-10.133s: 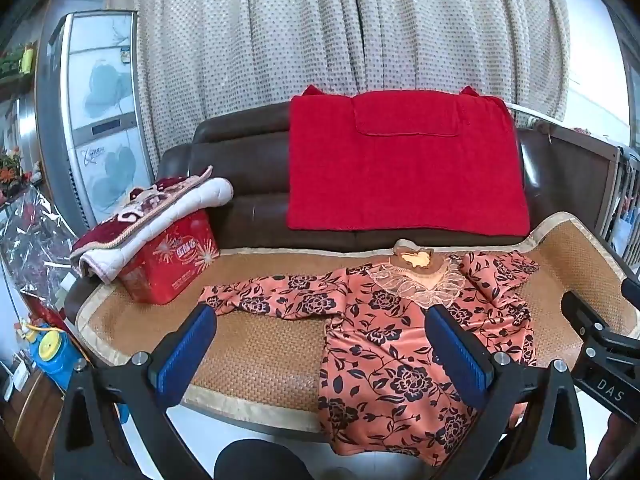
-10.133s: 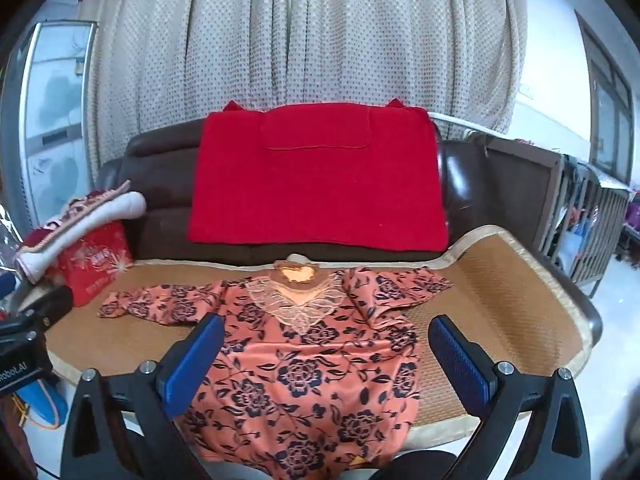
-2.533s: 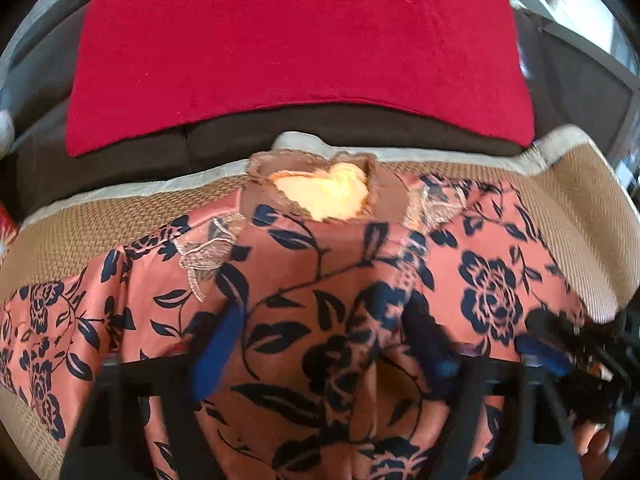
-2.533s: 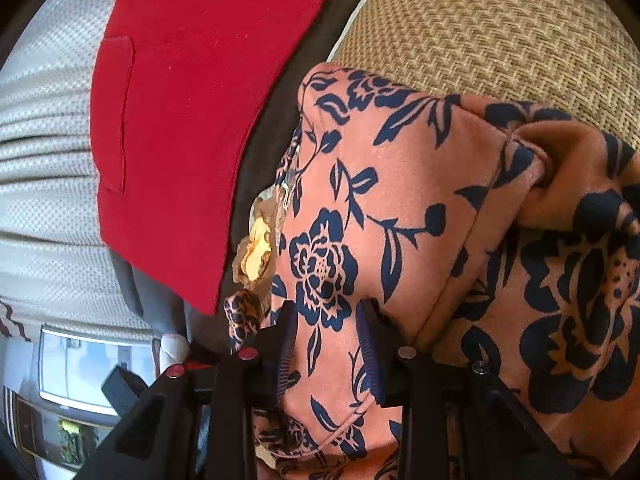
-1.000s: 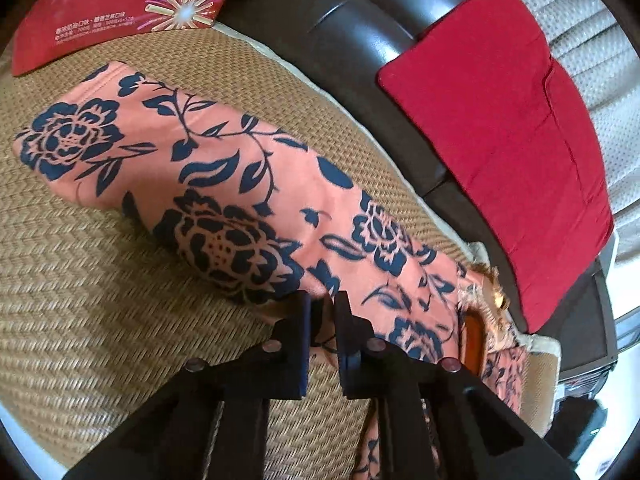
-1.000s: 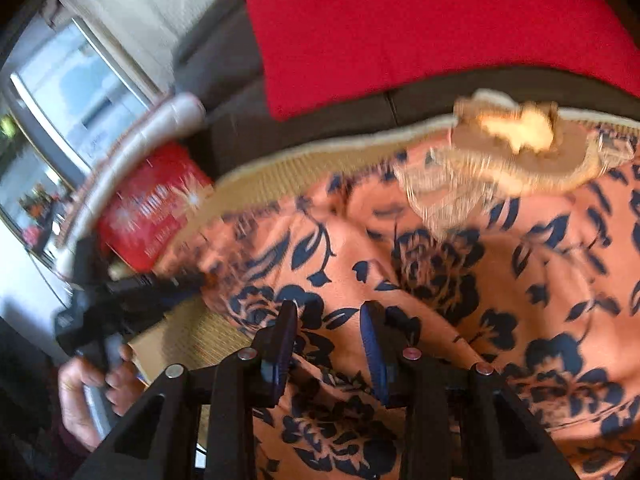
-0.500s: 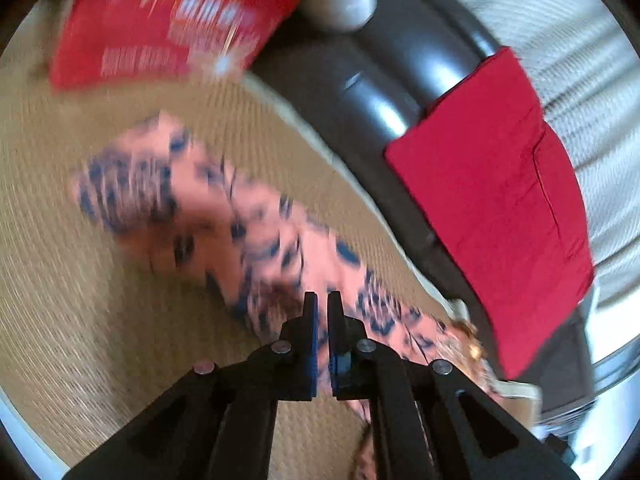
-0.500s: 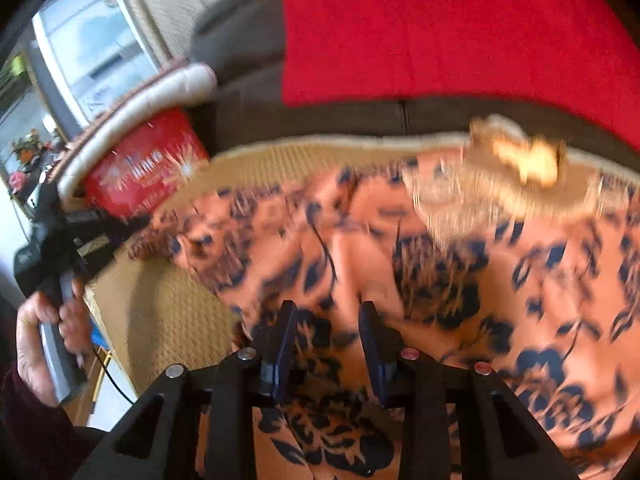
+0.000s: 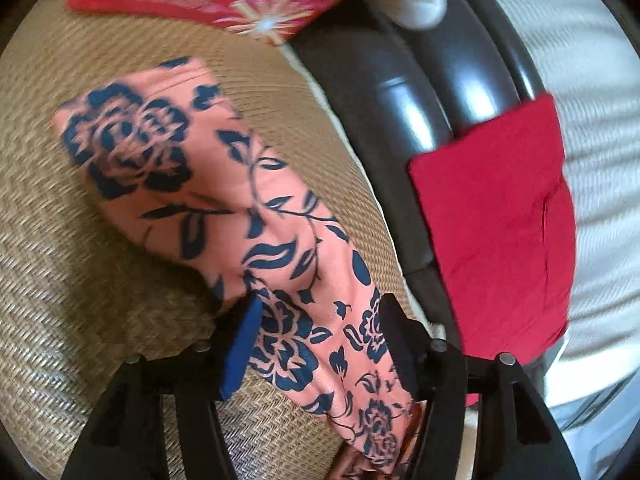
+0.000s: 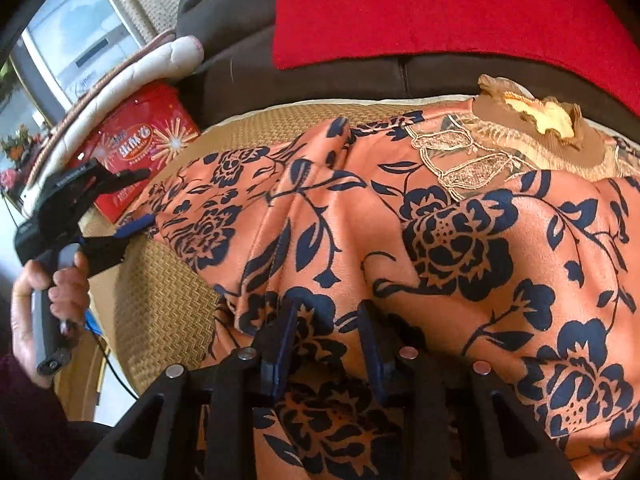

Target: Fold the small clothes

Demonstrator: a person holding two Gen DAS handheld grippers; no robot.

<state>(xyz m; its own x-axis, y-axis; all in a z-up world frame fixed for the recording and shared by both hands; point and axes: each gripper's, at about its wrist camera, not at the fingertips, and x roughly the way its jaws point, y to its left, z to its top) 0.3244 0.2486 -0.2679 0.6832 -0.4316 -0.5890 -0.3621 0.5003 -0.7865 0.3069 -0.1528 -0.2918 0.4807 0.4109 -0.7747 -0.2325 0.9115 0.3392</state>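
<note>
**Floral garment on sofa mat, sleeve just released**

Dark brown leather sofa [image 10: 320, 76], glossy, draped with a plain red cloth [image 10: 420, 8]. Seat covered by a tan woven herringbone mat [image 9: 80, 320]. On the mat lies the orange garment with navy rose print [image 10: 460, 240], soft, creased; lace trim at the collar. Its sleeve [image 9: 224, 200] stretches out flat over the mat. Red printed box [image 10: 148, 148] at the mat's end, lettering blurred.

Left tool [image 9: 320, 340]: jaws have just been opening, spread either side of the sleeve, pads clear of it. Right tool [image 10: 326, 332]: jaws partly closed, pinching a raised fold of the garment.
</note>
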